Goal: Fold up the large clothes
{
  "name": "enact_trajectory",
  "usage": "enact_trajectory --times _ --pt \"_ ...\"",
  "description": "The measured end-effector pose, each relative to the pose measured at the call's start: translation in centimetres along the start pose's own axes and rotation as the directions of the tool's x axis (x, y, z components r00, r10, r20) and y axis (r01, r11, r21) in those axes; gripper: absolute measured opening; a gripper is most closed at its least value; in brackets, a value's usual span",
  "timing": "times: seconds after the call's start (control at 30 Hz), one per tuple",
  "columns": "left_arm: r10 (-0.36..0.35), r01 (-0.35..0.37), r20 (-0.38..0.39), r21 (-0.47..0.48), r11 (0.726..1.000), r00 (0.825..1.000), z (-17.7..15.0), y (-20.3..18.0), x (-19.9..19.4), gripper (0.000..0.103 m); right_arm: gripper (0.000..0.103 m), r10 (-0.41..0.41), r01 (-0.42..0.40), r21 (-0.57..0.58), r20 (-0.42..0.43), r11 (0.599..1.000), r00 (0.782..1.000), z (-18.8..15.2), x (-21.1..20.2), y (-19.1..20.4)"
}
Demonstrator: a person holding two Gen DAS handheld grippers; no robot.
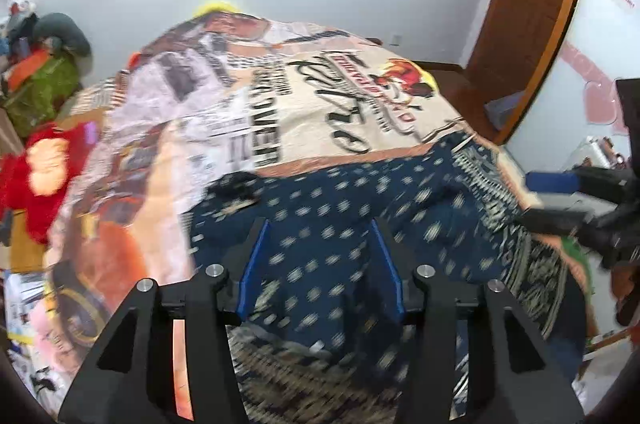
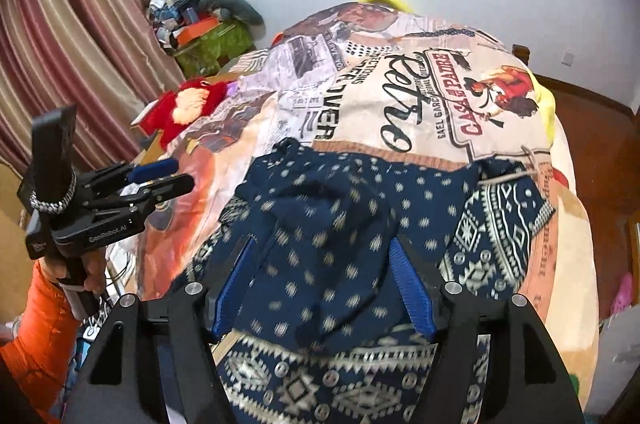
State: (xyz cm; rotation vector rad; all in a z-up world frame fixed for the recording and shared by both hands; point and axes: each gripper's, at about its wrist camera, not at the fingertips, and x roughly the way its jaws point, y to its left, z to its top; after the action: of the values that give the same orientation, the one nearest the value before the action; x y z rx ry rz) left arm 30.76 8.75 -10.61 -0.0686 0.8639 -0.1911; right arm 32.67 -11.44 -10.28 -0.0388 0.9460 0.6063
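Motion blur smears the garment's [image 1: 328, 224] dots and the blanket's [image 1: 248, 111] lettering. Gripper frames cover the garment's near hem. The door [image 1: 532, 3] is cut off.

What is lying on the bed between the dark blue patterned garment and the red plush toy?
Only the printed blanket: in the right wrist view, nothing else lies between the blue garment and the red plush toy.
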Motion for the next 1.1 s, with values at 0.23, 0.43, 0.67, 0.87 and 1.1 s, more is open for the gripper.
enact_trajectory --times 0.23,0.43,0.67,0.87,1.1 --pt "-0.087 0.095 -0.140 0.050 0.994 0.986 0.1 -2.6 6.6 0.050 0.076 -0.019 0.018 -0.016 -0.075 1.000 0.997 0.8 4.4 -1.1" --pt "-0.058 0.085 -0.262 0.094 0.992 0.963 -3.5 -2.8 10.6 0.050 0.076 -0.024 0.015 -0.040 -0.240 0.999 0.970 -1.5 9.7 -1.8" --pt "-0.007 0.046 -0.277 0.134 0.990 0.961 -5.5 -2.4 11.3 0.056 0.076 -0.040 0.028 -0.046 -0.307 0.999 0.951 -3.5 12.1 -2.3" --pt "0.026 0.008 -0.236 0.142 0.990 0.971 -5.2 -2.3 8.6 0.056 0.076 -0.075 0.059 -0.066 -0.290 0.996 0.954 -3.5 10.4 -1.7" --pt "0.084 -0.067 -0.101 0.165 0.984 0.991 -4.9 -1.9 3.3 0.056 0.076 -0.103 0.095 -0.052 -0.175 0.994 0.979 -3.1 5.1 -1.5"
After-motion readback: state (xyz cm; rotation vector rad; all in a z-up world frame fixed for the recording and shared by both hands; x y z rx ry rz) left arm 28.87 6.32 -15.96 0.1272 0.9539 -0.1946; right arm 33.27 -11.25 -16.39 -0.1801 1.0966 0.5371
